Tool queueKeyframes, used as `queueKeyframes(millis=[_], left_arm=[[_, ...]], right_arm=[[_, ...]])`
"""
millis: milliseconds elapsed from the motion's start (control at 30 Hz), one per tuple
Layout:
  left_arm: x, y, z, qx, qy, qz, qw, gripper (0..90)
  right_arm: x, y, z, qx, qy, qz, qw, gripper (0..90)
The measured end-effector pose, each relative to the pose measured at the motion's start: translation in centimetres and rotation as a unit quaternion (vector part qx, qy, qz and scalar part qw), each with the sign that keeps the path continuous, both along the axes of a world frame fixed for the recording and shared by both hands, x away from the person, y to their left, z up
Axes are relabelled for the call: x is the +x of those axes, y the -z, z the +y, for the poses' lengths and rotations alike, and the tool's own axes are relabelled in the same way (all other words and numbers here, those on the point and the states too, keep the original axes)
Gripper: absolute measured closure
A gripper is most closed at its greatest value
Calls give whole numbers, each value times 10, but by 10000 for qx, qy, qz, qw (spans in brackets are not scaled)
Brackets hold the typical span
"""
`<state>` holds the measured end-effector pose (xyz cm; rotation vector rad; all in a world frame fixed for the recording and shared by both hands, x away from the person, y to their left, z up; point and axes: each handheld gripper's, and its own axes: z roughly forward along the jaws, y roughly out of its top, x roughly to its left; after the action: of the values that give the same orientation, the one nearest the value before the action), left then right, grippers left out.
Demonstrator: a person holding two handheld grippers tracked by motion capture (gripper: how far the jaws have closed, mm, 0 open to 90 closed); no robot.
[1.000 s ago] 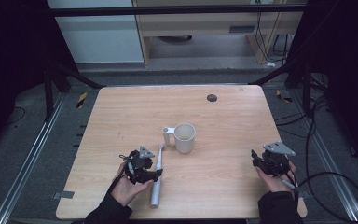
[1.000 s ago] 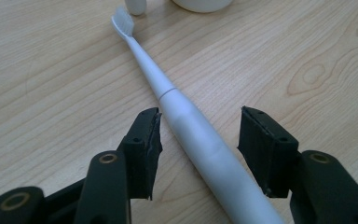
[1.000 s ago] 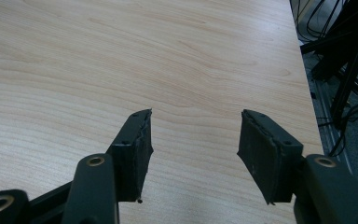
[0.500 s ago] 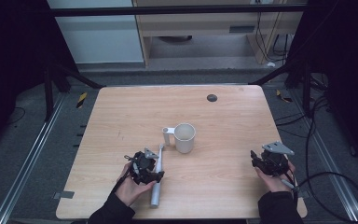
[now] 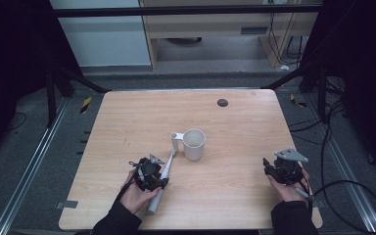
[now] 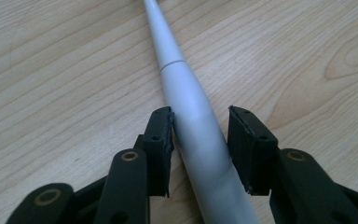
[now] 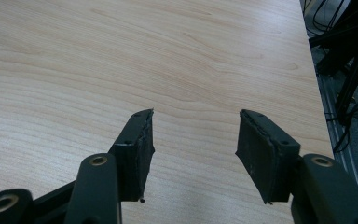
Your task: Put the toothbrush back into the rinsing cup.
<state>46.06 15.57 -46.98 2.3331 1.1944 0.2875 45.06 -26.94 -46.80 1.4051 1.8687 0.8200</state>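
Observation:
A white electric toothbrush [image 5: 162, 172] lies on the wooden table [image 5: 245, 127], its thin end pointing toward a white mug [image 5: 194, 144]. My left gripper [image 5: 157, 178] is lowered over its thick handle [image 6: 200, 140]. The jaws have just been closing and now straddle the handle. The left pad [image 6: 164, 135] touches it and the right pad [image 6: 242, 140] still stands off by a small gap. My right gripper [image 5: 270, 167] rests near the table's right front, open, with bare wood between its pads [image 7: 142, 140].
The mug stands mid-table with its handle [image 5: 175, 140] turned left, close to the toothbrush tip. A small dark round spot [image 5: 222, 102] marks the far side. Cables and a metal frame lie beyond the table's right edge [image 7: 321, 112].
My left gripper has shifted slightly right onto the toothbrush handle, and its jaws have narrowed around it. The right gripper has stayed still.

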Motion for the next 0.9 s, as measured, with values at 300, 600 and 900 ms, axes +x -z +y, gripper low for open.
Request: queueKeyframes(millis=[300,600,900], left_arm=[[3,3,8,217,80,52,9997,644],[9,4,6,376,401,217,9983,610],[15,1,3,604,608,322,9958,651]], right_arm=[[0,0,0,5,-11,14,10000,468],[0,0,0,12,-22,20,10000,475],[0,-1,0,31,-34,34,10000,488]])
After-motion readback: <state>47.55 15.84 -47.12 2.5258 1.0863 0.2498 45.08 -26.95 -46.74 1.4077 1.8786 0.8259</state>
